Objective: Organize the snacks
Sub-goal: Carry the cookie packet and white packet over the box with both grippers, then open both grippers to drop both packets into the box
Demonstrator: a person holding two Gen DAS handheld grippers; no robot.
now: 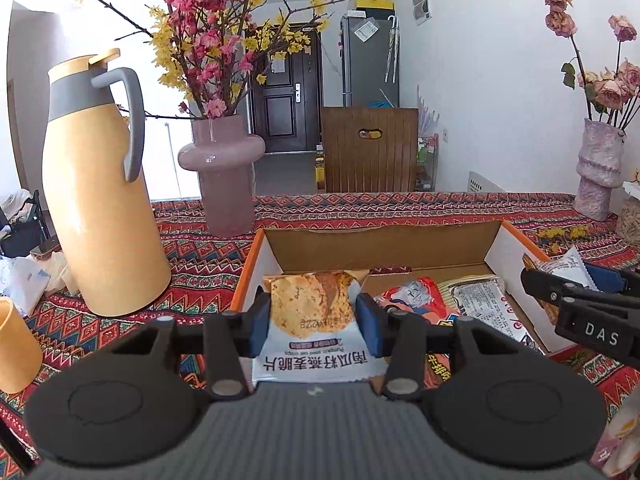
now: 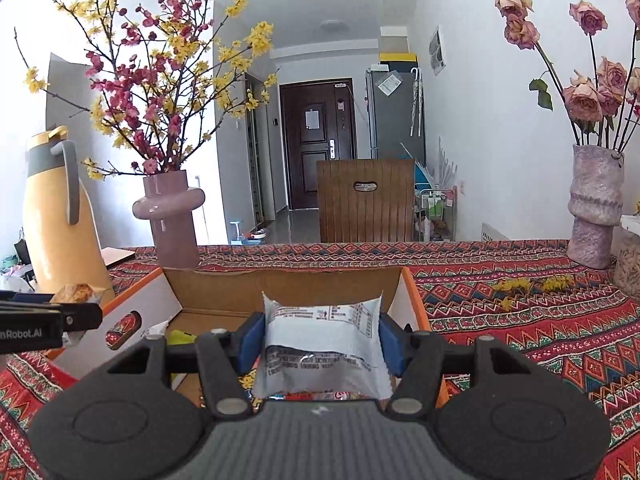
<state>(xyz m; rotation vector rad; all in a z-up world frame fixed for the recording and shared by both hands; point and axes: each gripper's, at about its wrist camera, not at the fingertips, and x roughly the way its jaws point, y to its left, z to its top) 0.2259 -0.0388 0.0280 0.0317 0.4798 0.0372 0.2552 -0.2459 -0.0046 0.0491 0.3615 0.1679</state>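
Note:
My left gripper (image 1: 313,322) is shut on an oat crisp packet (image 1: 316,320), white with a cookie picture, held over the left front of an open cardboard box (image 1: 384,240) with orange outer walls. Several snack packets (image 1: 440,300) lie inside that box. My right gripper (image 2: 320,338) is shut on a white packet (image 2: 324,344) with its printed back showing, above the box (image 2: 288,284). In the left wrist view, the right gripper (image 1: 576,300) comes in from the right edge with its packet. The left gripper (image 2: 52,320) shows at the left edge of the right wrist view.
A patterned red cloth (image 2: 520,320) covers the table. A tall yellow flask (image 1: 100,200) and a pink vase (image 1: 224,176) of blossom branches stand left of the box, a yellow cup (image 1: 16,352) at the near left. A rough pink vase (image 2: 596,208) of dried roses stands far right. A wooden chair (image 1: 368,148) is behind the table.

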